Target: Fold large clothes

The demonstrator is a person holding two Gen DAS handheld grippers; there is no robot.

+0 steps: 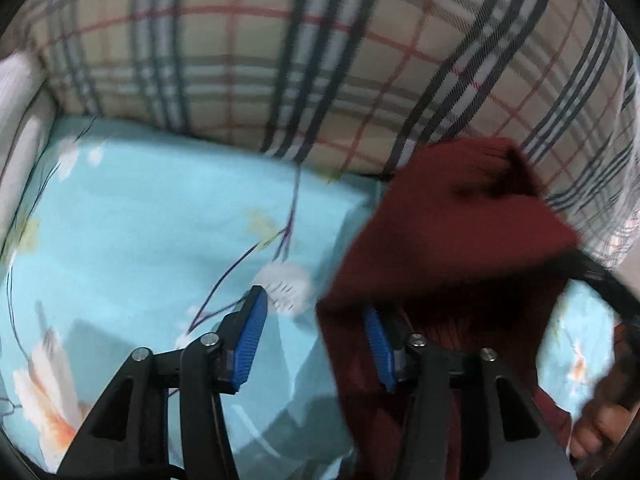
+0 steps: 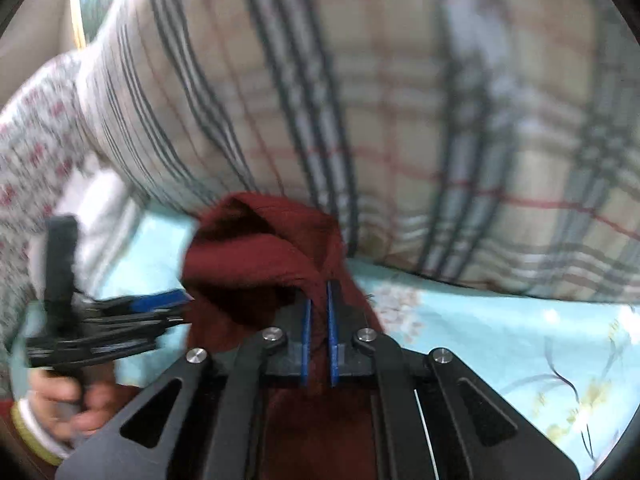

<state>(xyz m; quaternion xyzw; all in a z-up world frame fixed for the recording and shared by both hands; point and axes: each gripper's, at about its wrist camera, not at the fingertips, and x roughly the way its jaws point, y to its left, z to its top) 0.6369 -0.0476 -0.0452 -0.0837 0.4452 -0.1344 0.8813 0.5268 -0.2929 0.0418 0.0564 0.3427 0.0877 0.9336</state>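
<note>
So there's a dark red knit sweater (image 2: 256,248) bunched up and lifted off a bed with a light blue floral sheet (image 1: 132,216). Behind it sits a big beige plaid pillow or duvet (image 1: 280,68), pretty blurry in both views.

The right hand-held gripper (image 2: 319,300) has its blue pads nearly together with a fold of the red knit pinched between them, so that one has a proper grip. More of the sweater hangs down under it and puffs up in a hump in front.

The left hand-held gripper (image 1: 316,304) is different: its jaws stand clearly apart. The sweater is draped over the right-side finger (image 1: 378,344) and covers its tip, while the other finger (image 1: 252,328) is bare over the sheet. I can't see the pads squeezing anything, so it looks open with cloth just hanging on one finger.

From the right wrist view you can see the left hand-held gripper off to the side, held by a hand (image 2: 68,404), poking into the sweater's edge.
</note>
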